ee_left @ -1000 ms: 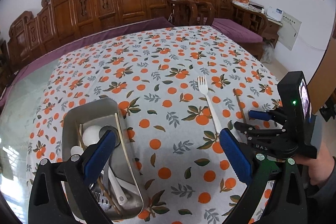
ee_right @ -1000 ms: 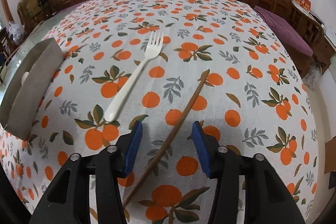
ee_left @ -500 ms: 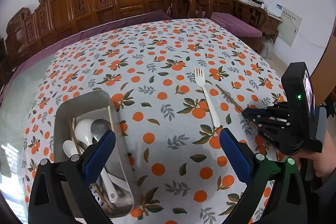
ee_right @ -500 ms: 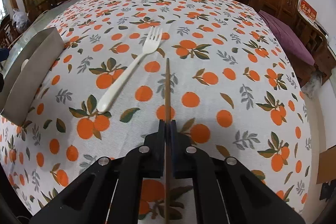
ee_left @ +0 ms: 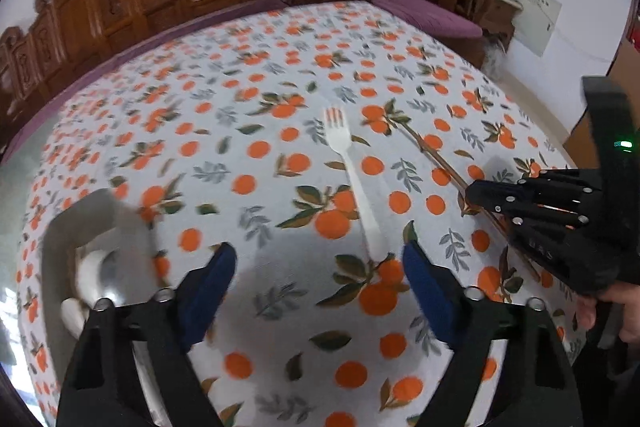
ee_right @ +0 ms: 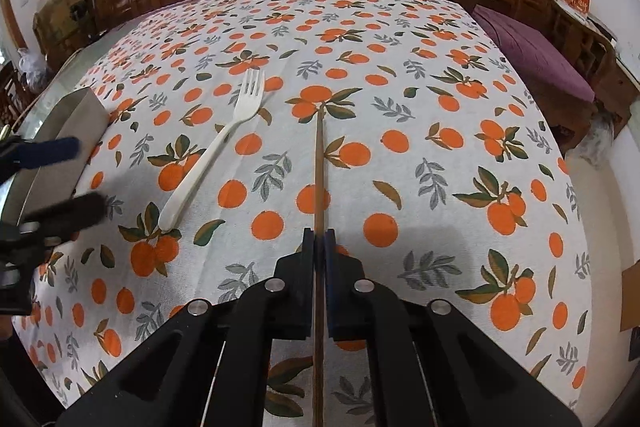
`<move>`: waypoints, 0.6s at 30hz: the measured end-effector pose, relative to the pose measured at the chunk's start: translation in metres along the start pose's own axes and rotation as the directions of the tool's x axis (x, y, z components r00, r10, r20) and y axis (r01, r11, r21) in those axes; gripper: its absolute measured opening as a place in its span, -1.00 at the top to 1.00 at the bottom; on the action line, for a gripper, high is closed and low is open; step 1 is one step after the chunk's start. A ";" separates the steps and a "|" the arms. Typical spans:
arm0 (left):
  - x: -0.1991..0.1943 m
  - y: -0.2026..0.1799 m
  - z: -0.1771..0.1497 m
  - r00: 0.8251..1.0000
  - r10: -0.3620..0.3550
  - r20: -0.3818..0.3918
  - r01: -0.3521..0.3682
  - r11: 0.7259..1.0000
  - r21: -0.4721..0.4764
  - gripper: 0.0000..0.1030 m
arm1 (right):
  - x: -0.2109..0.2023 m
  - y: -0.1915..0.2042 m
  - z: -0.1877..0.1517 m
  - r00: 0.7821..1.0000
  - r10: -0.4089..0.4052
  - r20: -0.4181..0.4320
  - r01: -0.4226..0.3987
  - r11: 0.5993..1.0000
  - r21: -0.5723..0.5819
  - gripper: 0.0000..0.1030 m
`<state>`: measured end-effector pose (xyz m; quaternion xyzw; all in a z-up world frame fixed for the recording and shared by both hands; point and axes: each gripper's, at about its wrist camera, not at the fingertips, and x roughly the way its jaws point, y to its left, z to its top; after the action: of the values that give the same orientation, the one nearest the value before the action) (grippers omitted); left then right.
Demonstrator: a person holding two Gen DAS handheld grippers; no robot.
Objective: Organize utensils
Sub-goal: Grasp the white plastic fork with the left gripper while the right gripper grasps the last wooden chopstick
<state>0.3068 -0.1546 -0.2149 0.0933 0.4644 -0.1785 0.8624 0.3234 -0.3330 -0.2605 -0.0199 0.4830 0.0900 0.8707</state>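
Chopstick (ee_right: 319,163) sits clamped in our right gripper (ee_right: 319,247); next we lift it toward the tray (ee_right: 66,143), left gripper (ee_left: 318,277) closing, empty.

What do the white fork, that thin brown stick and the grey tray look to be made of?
Fork: probably plastic or melamine, uniformly matte off-white.
Stick: likely wood or bamboo, dull brown, very slender, looks like a chopstick.
Tray: looks like brushed metal, grey with a soft sheen.
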 end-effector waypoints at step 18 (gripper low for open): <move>0.068 -0.025 0.030 0.994 0.022 -0.111 -0.023 1.000 -0.012 0.49 | -0.006 -0.004 0.003 1.000 0.017 0.022 -0.017 1.000 0.022 0.89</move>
<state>0.3538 -0.2025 -0.2548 0.1026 0.5114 -0.1603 0.8380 0.3234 -0.3378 -0.2545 -0.0051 0.4746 0.0923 0.8754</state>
